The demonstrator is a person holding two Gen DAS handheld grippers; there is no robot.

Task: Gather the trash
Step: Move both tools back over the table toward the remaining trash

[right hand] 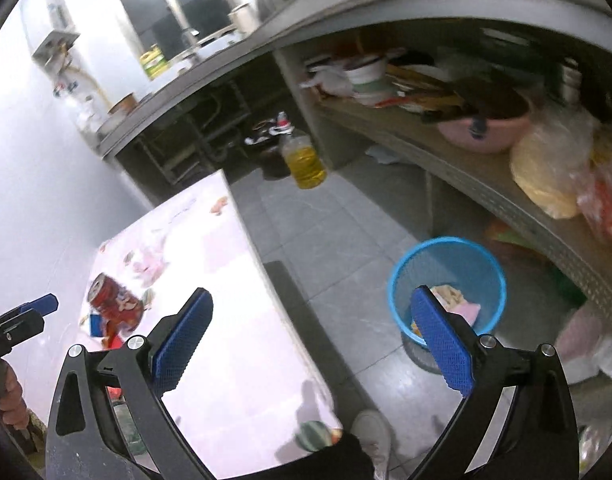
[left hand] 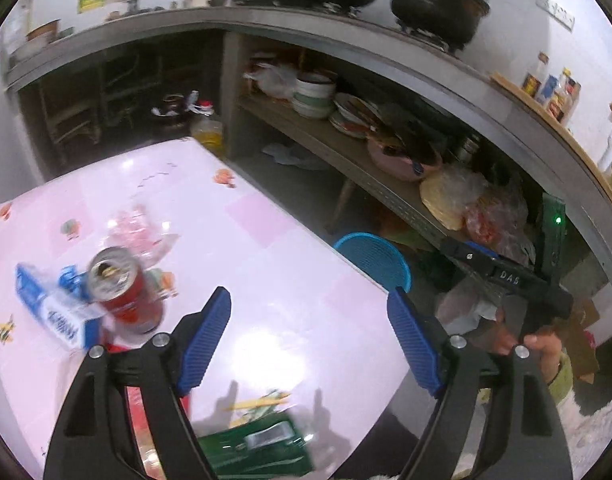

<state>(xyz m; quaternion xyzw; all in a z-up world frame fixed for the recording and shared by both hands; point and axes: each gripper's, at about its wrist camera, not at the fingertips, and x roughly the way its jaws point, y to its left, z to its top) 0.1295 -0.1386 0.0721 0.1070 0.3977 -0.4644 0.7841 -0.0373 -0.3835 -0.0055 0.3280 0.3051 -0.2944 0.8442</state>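
Both grippers, left (left hand: 308,336) and right (right hand: 312,340), are gaping empty. Can (left hand: 124,290) is lying tipped at left of frame, mouth toward upper left, nearer the left one; bin (right hand: 446,280) is sitting lower right.

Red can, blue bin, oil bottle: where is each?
red can (left hand: 124,294), left wrist view, on its red side.
blue bin (right hand: 402,300), right wrist view, on its left wall.
oil bottle (right hand: 306,162), right wrist view, on its yellow body.

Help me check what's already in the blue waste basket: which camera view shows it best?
The right wrist view: the blue waste basket stands on the floor with its mouth open to the camera, scraps visible inside. The left wrist view catches only its rim past the table edge; its contents are hidden.
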